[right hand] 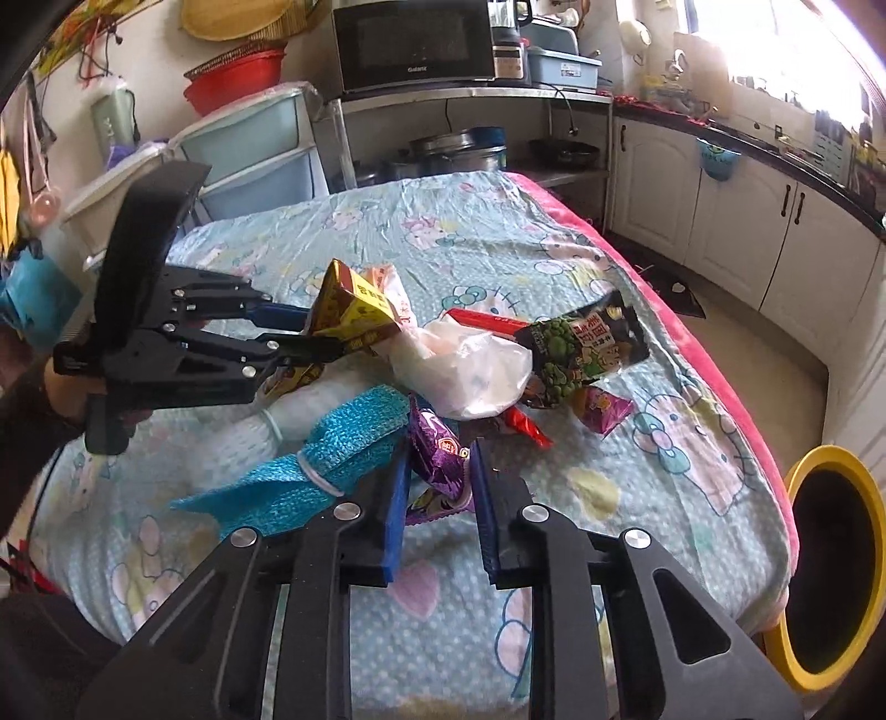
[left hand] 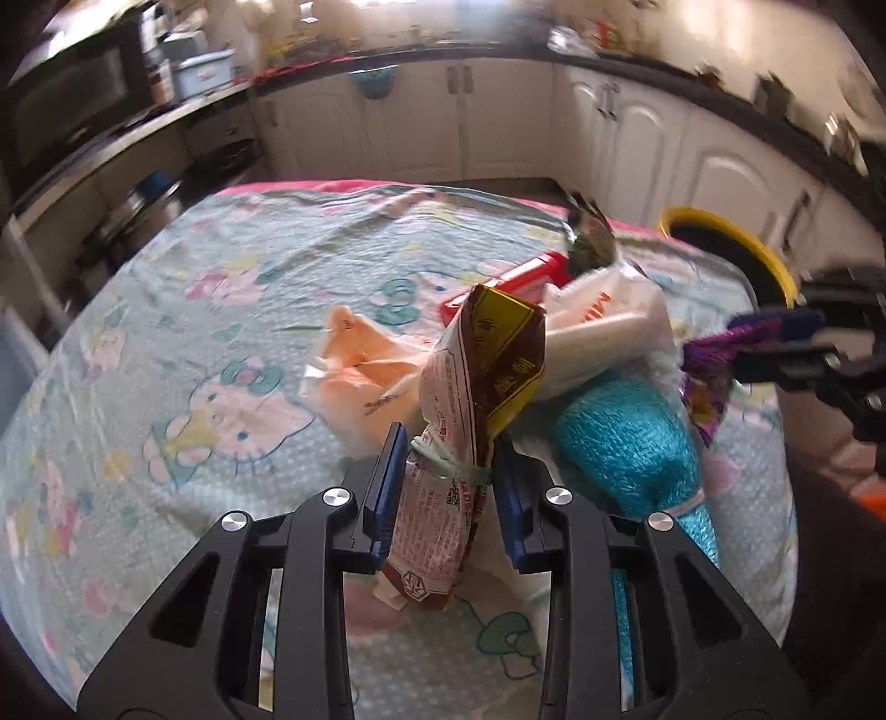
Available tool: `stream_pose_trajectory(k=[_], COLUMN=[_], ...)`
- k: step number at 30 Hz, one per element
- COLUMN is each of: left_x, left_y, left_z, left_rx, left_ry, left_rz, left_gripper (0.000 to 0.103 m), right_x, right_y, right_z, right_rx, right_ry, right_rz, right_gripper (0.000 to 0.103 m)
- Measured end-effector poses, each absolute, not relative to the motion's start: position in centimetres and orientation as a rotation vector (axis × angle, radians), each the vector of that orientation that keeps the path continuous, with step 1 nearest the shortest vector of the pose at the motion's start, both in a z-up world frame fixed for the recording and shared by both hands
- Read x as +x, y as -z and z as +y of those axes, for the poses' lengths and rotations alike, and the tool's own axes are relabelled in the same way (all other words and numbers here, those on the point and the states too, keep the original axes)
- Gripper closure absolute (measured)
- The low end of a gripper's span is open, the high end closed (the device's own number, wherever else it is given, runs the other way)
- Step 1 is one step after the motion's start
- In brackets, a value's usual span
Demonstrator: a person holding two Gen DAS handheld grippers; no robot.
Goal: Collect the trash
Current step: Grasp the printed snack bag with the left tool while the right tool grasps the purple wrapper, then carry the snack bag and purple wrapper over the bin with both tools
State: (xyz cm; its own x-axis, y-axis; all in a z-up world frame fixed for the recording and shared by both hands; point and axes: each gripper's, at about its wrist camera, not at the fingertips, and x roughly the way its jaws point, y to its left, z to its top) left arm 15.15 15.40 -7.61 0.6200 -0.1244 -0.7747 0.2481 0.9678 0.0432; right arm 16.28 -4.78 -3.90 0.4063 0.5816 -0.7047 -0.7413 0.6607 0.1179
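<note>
Bedding [right hand: 498, 221] with a pale blue cartoon-cat print and a pink edge is spread over the bench, and a heap of trash is gathered on its middle. White cabinets [left hand: 637, 127] under a dark worktop are seen along the far and right walls, and a microwave [right hand: 415, 44] is set on a metal rack at the far end. A bin [right hand: 830, 565] with a yellow rim is stood on the floor just beside the right edge of the bench.

A blue mesh bag [right hand: 343, 443] is laid at the near left of the heap, tied with a white band. A white plastic bag [right hand: 465, 365] is piled in the middle, with a green-pea snack packet [right hand: 581, 349] at its right and a small pink packet [right hand: 603, 407] nearer.

The left tool [left hand: 448, 459] is closed on a brown and yellow wrapper [left hand: 476, 376], which is held upright between the blue pads, a green band round its waist. The right tool [right hand: 440, 471] is closed on a purple wrapper [right hand: 437, 454], pinched between its pads at the near side of the heap.
</note>
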Motion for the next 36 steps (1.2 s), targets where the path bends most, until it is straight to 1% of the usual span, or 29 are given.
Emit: stream_pose_trajectory(k=[6,15,22,34,35,36], left_x=[14.0,11.5,11.2,13.8,14.1,14.2], left_y=[6.8,2.6,-0.7,-2.9,-3.1,-3.2], left_z=[15.8,15.1,12.2,6.4,5.8,5.3], left_rx=[0.121,0.062,0.046,0.033,0.033,0.030], left_ry=[0.156,0.142,0.179,0.262,0.269,0.276], left_rz=[0.860,0.785,0.720,0.668,0.664,0.659], left_gripper=[0.080,0.080,0.080,0.080,0.080,0.080], right_x=[16.1,15.4,15.5,16.4,16.5,16.7], right_y=[2.9,0.9,-1.2,-4.3,-4.5,-4.7], right_z=[-5.5,-7.2,-9.3,-15.0,-15.6,-16.4], right_rx=[-0.196,-0.146,-0.100,-0.025,-0.017,-0.009], right_ry=[-0.840,-0.838,-0.806,-0.698,-0.687,-0.673], right_rz=[0.769,0.729,0.686,0.601,0.595,0.588], right_gripper=[0.083,0.083,0.083,0.083,0.084,0.088])
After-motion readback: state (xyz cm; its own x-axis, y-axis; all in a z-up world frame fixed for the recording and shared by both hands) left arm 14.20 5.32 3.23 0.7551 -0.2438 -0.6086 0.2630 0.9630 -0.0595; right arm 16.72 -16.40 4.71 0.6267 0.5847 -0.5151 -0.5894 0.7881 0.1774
